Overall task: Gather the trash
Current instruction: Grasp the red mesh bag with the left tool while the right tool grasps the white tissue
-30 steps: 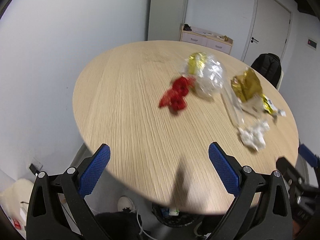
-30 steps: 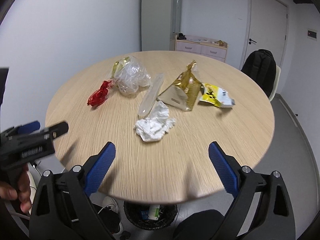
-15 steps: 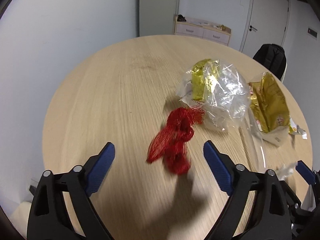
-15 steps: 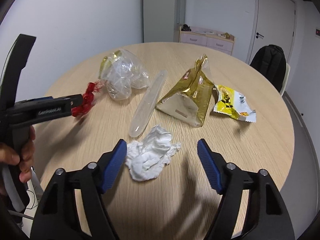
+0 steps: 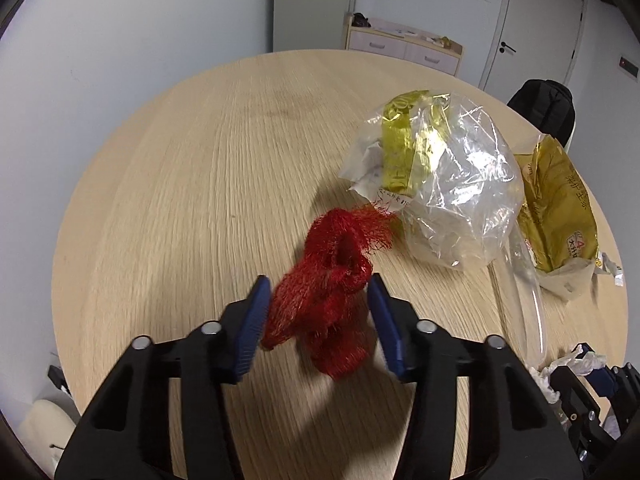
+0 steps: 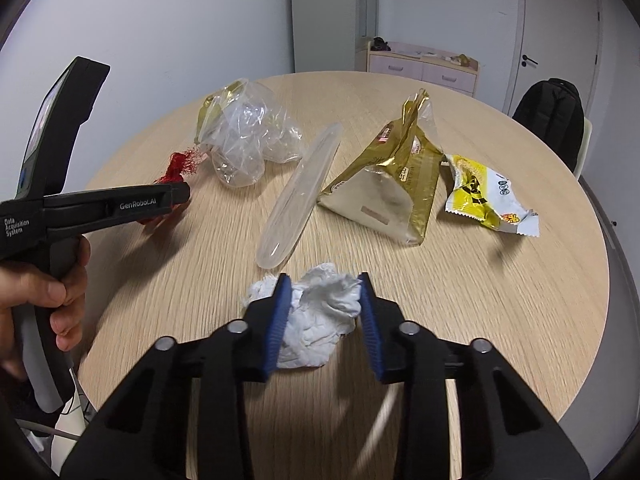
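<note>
Progress: nothing looks collected yet; all the trash lies on the table (image 6: 520,320). Both grippers are at a first pick, as I judge it.
Left to do: net, tissue, clear bag, tube, gold bag and yellow wrapper all need to leave the table.
Landmark: gold bag (image 6: 394,188), mid-table.
Left gripper (image 5: 318,310): jaws partly open, straddling the red net (image 5: 328,292); the pads look to touch or nearly touch its sides, with no firm squeeze visible.
Right gripper (image 6: 322,312): jaws partly open around the white tissue (image 6: 316,320), pads at its sides; grip not clearly made.
Net: far left of the gold bag, beside the clear bag (image 6: 248,140).
Tissue: in front of the gold bag, nearer the table edge.
Tube (image 6: 300,196): just left of the gold bag.
Yellow wrapper (image 6: 484,196): just right of the gold bag.
</note>
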